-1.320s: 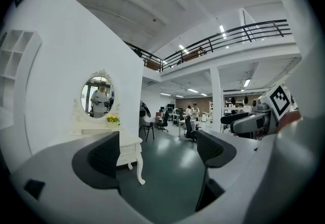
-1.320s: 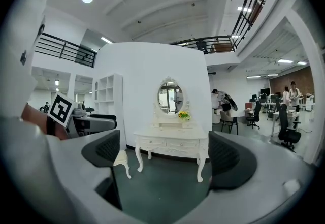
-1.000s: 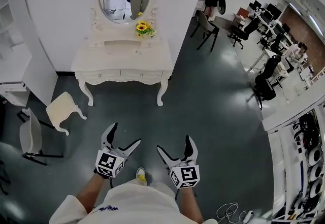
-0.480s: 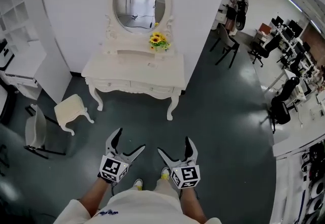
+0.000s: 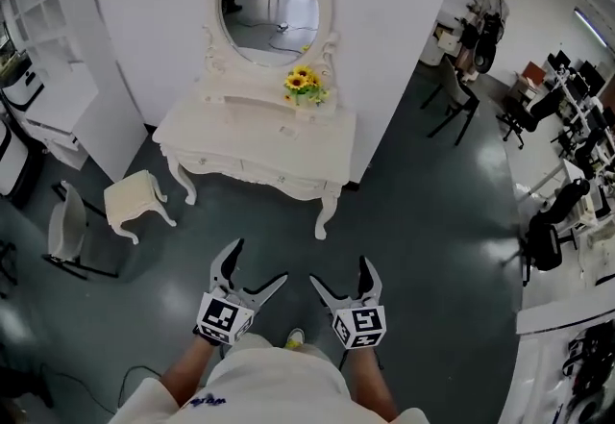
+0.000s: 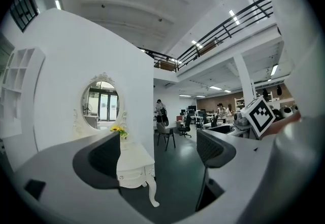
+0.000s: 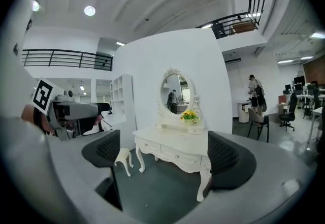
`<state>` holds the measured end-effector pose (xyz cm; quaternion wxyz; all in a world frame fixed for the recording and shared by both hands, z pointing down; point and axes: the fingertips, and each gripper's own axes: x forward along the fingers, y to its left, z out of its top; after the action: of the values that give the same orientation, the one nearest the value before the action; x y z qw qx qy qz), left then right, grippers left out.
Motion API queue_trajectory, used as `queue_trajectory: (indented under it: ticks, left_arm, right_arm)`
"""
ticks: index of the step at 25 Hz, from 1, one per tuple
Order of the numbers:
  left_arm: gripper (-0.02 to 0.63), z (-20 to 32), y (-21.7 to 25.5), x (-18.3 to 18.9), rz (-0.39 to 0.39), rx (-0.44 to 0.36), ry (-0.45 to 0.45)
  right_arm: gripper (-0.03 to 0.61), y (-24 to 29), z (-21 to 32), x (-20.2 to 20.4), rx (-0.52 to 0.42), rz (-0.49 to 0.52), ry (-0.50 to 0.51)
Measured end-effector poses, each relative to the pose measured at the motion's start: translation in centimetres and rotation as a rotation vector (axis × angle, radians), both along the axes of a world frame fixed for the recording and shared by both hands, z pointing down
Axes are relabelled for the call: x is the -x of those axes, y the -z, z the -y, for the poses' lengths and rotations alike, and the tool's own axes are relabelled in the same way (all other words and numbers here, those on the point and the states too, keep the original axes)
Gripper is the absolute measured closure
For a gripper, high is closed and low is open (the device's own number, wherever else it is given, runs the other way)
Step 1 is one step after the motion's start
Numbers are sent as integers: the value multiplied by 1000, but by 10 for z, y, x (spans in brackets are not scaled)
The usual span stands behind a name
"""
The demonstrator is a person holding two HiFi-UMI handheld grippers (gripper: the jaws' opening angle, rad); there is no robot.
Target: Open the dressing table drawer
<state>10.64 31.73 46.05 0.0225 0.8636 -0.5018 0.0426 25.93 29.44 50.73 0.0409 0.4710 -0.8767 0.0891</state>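
The cream dressing table [image 5: 252, 138] stands against the white wall under an oval mirror [image 5: 276, 7]. Its drawer fronts [image 5: 261, 174] sit flush in the front rail, shut. A small vase of sunflowers [image 5: 306, 84] is on its top at the back right. Both grippers hang over the dark floor, well short of the table. My left gripper [image 5: 258, 262] is open and holds nothing; so is my right gripper [image 5: 339, 272]. The right gripper view shows the table [image 7: 175, 142] with its drawer knobs between the open jaws [image 7: 167, 154]. In the left gripper view the table's right corner [image 6: 134, 166] shows past the open jaws [image 6: 157, 154].
A cream stool [image 5: 135, 201] stands left of the table, with a grey chair [image 5: 67, 232] beside it. White shelving [image 5: 43, 76] fills the left. Black chairs [image 5: 456, 105], desks and a person [image 5: 485, 13] are off to the right, beyond the wall.
The person has walked closer, so the dressing table and mirror now look larger and nearer in the head view. Both grippers stay open and level.
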Motion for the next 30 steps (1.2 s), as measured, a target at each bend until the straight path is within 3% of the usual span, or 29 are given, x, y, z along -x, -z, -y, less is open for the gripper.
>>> queue_trajectory:
  ticks: [5,10,17,26,30]
  left_arm:
    - [138,20,-12,0,-5,35,68]
    - [138,57,-28,14,-5,68,102]
    - [139,151,-39,25,-24,61,39]
    - [140,273,-34,106,-22,70,-6]
    - [140,315,-33,119,-24,70,-56]
  right_arm:
    - [25,-16,31,-16,31,-9,37]
    - [26,-24,65,-4,50,-10,71]
    - [26,-29,145,9,55,-39,18]
    - [26,-2,266,73,31,-54,-48]
    - [26,0,294,99,28,-64,-72]
